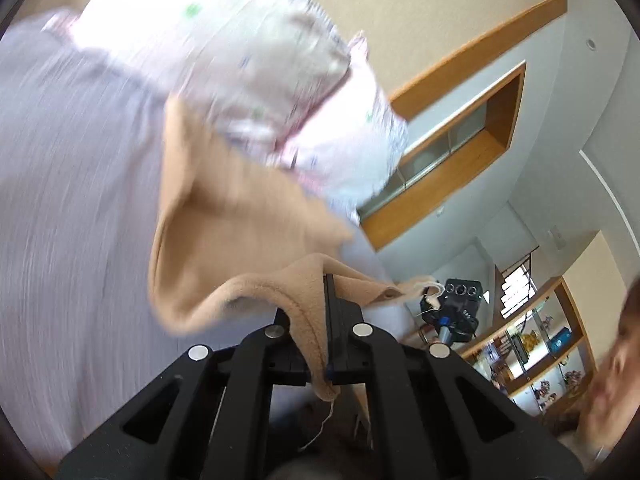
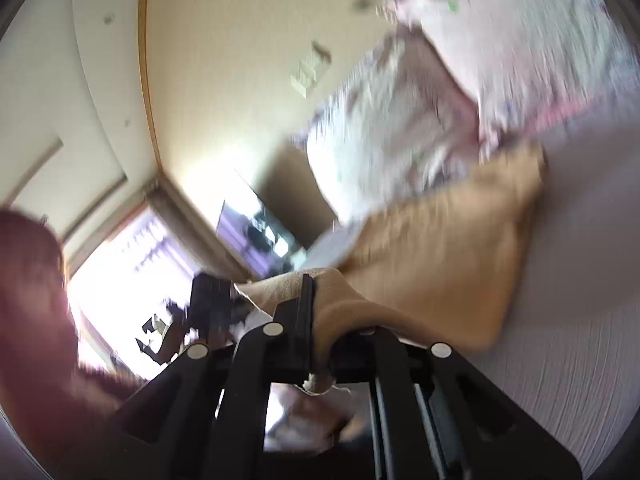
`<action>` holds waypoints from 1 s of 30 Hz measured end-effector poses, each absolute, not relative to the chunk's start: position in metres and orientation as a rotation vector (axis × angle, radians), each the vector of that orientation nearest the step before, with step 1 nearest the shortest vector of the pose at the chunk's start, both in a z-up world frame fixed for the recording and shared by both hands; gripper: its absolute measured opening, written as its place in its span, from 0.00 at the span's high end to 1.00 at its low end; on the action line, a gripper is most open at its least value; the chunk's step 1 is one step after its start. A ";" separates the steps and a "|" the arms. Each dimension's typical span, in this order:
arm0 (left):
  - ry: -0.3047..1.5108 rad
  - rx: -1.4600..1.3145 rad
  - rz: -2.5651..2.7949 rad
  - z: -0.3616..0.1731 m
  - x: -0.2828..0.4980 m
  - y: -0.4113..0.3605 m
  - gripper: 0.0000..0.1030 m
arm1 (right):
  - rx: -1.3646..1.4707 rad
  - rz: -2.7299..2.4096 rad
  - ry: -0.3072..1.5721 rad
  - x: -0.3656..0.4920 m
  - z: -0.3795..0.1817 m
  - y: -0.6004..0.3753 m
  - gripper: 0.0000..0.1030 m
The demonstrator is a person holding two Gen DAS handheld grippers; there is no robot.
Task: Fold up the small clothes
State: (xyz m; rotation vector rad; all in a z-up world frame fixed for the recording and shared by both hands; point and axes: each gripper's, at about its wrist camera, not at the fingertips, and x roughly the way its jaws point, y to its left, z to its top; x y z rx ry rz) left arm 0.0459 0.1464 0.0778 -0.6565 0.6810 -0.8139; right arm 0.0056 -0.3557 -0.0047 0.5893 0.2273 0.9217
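Observation:
A small tan fleece garment point(image 1: 224, 236) hangs lifted over a pale lilac bed cover point(image 1: 68, 208). My left gripper point(image 1: 326, 280) is shut on one edge of it, and the cloth drapes over the left finger. In the right wrist view the same tan garment point(image 2: 440, 264) stretches away to the right, and my right gripper point(image 2: 314, 280) is shut on another edge, with the fabric bunched over the right finger. Across from the left gripper, the other gripper point(image 1: 452, 308) shows holding the far corner. Both views are blurred by motion.
A pile of white and pink patterned clothes point(image 1: 280, 92) lies on the bed beyond the tan garment, also seen as the patterned pile point(image 2: 420, 128). Wooden shelves point(image 1: 540, 344) and a wall cabinet point(image 1: 448, 168) stand behind. A person's head point(image 1: 616, 364) is at the right edge.

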 end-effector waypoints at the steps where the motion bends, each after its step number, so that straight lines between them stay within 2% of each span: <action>1: 0.667 -0.647 -0.796 0.087 0.065 0.143 0.97 | 0.603 0.906 0.215 0.025 0.008 -0.355 0.94; 5: 0.682 -0.666 -0.670 0.097 0.165 0.131 0.97 | 0.702 0.761 0.271 0.144 0.040 -0.348 0.94; 9: 0.820 -0.729 -0.505 0.049 0.262 0.118 0.97 | 0.787 0.567 0.445 0.243 0.008 -0.342 0.94; 12: 0.905 -0.816 -0.446 0.012 0.297 0.118 0.97 | 0.804 0.464 0.538 0.276 -0.017 -0.342 0.94; 15: 0.922 -0.849 -0.442 0.002 0.301 0.119 0.97 | 0.795 0.391 0.597 0.297 -0.025 -0.342 0.94; 16: 0.928 -0.868 -0.448 0.002 0.301 0.122 0.96 | 0.796 0.373 0.622 0.302 -0.026 -0.341 0.92; 18: 0.924 -0.952 -0.480 0.005 0.300 0.130 0.95 | 0.795 0.335 0.635 0.303 -0.022 -0.343 0.75; 19: 0.910 -0.984 -0.496 0.010 0.301 0.134 0.92 | 0.793 0.316 0.594 0.292 -0.016 -0.346 0.48; 20: 0.893 -0.999 -0.506 0.015 0.301 0.138 0.85 | 0.789 0.311 0.552 0.283 -0.010 -0.348 0.29; 21: 0.855 -0.998 -0.498 0.026 0.294 0.143 0.55 | 0.771 0.333 0.501 0.268 -0.002 -0.349 0.28; 22: 0.816 -0.977 -0.470 0.036 0.285 0.149 0.16 | 0.750 0.358 0.476 0.256 0.004 -0.348 0.28; 23: 0.772 -0.951 -0.438 0.047 0.275 0.155 0.07 | 0.729 0.378 0.457 0.244 0.008 -0.347 0.28; 26: 0.763 -0.860 -0.430 0.062 0.256 0.161 0.07 | 0.669 0.442 0.437 0.215 0.009 -0.339 0.28; 30: 0.870 -0.785 -0.399 0.046 0.246 0.159 0.07 | 0.582 0.393 0.609 0.227 -0.016 -0.320 0.28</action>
